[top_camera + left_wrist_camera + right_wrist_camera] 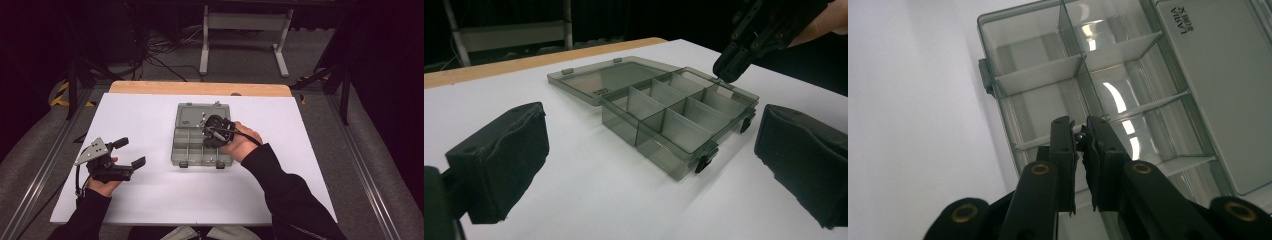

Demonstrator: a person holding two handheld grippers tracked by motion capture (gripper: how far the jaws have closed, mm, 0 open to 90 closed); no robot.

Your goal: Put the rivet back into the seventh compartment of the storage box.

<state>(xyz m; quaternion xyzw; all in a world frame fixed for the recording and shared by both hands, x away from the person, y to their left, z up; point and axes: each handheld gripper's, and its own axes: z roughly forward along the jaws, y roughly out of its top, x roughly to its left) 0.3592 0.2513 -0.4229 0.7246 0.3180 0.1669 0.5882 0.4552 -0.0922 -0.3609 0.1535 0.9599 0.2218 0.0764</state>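
A white sheet [150, 200] covers your table, with dark room and a metal stand [245, 30] beyond. Your left gripper [127, 152] rests low at the side, jaws spread wide, the compartment box [674, 120] lying ahead between them. Your right gripper [1079, 131] tilts down over the box's compartments, jaws clenched on a small metal bit [1078, 136] I cannot identify.
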